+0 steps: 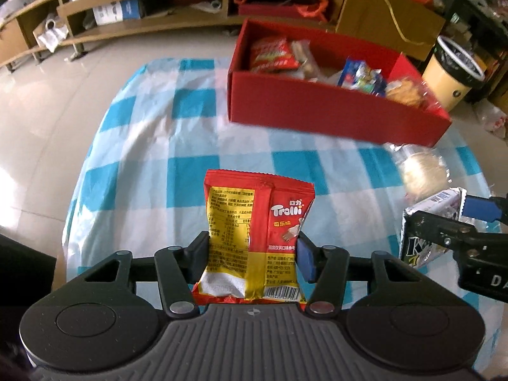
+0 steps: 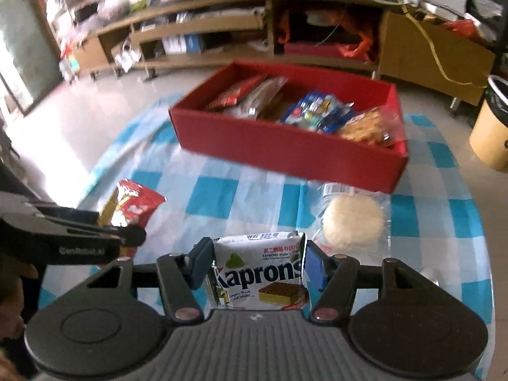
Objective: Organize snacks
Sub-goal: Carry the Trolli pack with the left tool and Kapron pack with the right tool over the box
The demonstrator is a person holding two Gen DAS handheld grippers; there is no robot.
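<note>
The left gripper [image 1: 254, 254] has its two fingers pressed on the sides of a red and yellow candy bag [image 1: 254, 241], so it is holding the bag. The bag stands up between the fingers, with its printed back and a barcode facing the camera. The right gripper [image 2: 255, 268] has its fingers closed on a white wafer pack [image 2: 258, 274] with a picture of a brown and yellow wafer on it. Both snacks are held above a table with a blue and white checked cloth [image 1: 152, 146]. In the left view, the right gripper shows at the right edge with the wafer pack in it. In the right view, the left gripper shows at the left edge with the red bag beyond it. A red box [image 1: 317, 111] sits on the cloth farther back. Inside it are a red packet [image 1: 273, 52], a blue packet [image 1: 362, 76] and a clear bag of golden brown snacks [image 1: 406, 92]. A round pale cake in a clear wrapper [image 2: 352, 219] lies on the cloth just in front of the box, near its right end and apart from both grippers. Off the table on the right stands a yellow bin [image 2: 489, 133] with a black bag inside. Brown wooden shelves [image 1: 127, 3] run along the back of the room.
</note>
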